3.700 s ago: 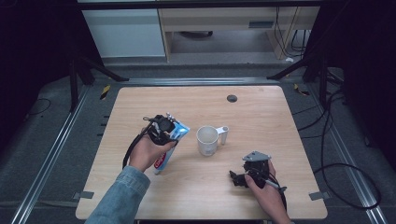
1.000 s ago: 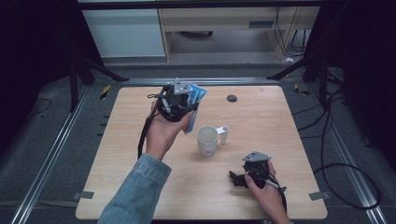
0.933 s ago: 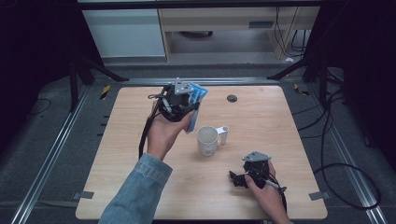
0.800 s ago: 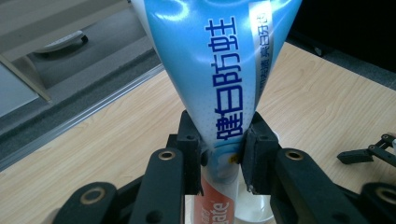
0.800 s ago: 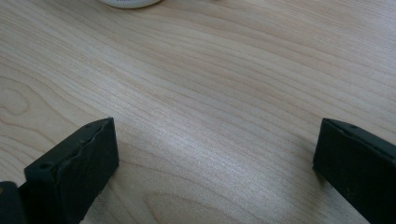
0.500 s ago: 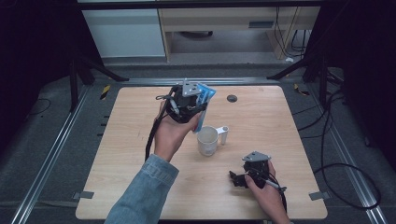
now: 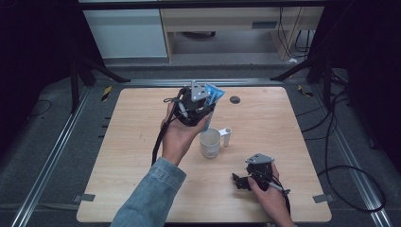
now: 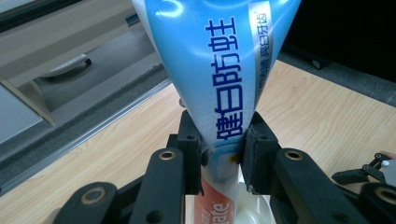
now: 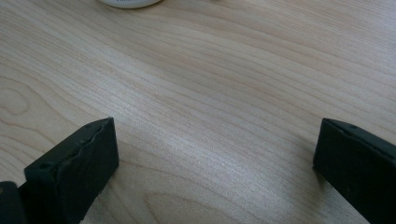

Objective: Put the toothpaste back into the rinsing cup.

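Note:
My left gripper [image 7: 205, 109] is shut on a blue, white and red toothpaste tube [image 7: 213, 96], held up in the air just behind the white mug [image 7: 210, 143]. In the left gripper view the pads clamp the tube [image 8: 219, 70] near its narrow lower part, its broad crimped end points up, and the mug's rim [image 8: 254, 215] shows below the jaws. My right gripper [image 7: 238, 181] rests on the table at the front right, pointing left. Its jaws [image 9: 215, 149] stand wide open over bare wood, with the mug's base [image 9: 128, 2] at the top edge.
The wooden table [image 7: 127, 146] carries a small black round disc [image 7: 235, 99] near its far edge. The mug's handle [image 7: 227, 136] sticks out to the right. Dark floor, metal rails and cables surround the table.
My left hand has carried the toothpaste tube to the right, from the table's far left-centre to just behind the mug. The right gripper has stayed where it was.

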Demonstrator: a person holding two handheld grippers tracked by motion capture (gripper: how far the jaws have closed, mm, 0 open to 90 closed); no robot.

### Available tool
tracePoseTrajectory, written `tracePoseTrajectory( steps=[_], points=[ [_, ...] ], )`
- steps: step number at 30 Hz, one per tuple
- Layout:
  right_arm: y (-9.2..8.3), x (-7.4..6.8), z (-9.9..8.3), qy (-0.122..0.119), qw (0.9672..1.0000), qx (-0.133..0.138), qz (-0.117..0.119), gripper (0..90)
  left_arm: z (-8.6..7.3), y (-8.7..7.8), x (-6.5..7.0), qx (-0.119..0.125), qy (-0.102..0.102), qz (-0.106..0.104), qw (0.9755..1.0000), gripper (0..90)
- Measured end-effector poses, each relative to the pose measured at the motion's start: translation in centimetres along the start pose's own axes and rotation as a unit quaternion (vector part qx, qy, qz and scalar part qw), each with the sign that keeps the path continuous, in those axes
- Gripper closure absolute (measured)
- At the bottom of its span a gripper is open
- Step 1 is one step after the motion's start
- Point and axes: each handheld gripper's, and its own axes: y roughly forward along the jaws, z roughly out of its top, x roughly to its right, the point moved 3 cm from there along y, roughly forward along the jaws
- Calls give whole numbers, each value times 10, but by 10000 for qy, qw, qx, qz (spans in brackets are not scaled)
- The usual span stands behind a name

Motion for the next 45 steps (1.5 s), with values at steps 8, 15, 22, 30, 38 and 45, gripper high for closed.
tracePoseTrajectory(
  steps=[8,15,22,30,38,45],
  points=[
    [0,0,0,-3,10000,1,-2,3,2,3,8,113,29,-35,9999,718],
    [0,0,0,-3,10000,1,-2,3,1,5,11,143,4,-58,9999,718],
    [0,0,0,-4,10000,2,-2,3,0,6,13,228,46,-54,9997,719],
    [0,0,0,-4,10000,2,-1,3,-6,8,15,310,-73,-29,9995,719],
    [0,0,0,-5,10000,3,-3,3,-10,12,19,312,-67,-52,9995,718],
    [0,0,0,-5,10000,2,-2,3,-15,14,21,299,-166,-97,9994,718]
  ],
)
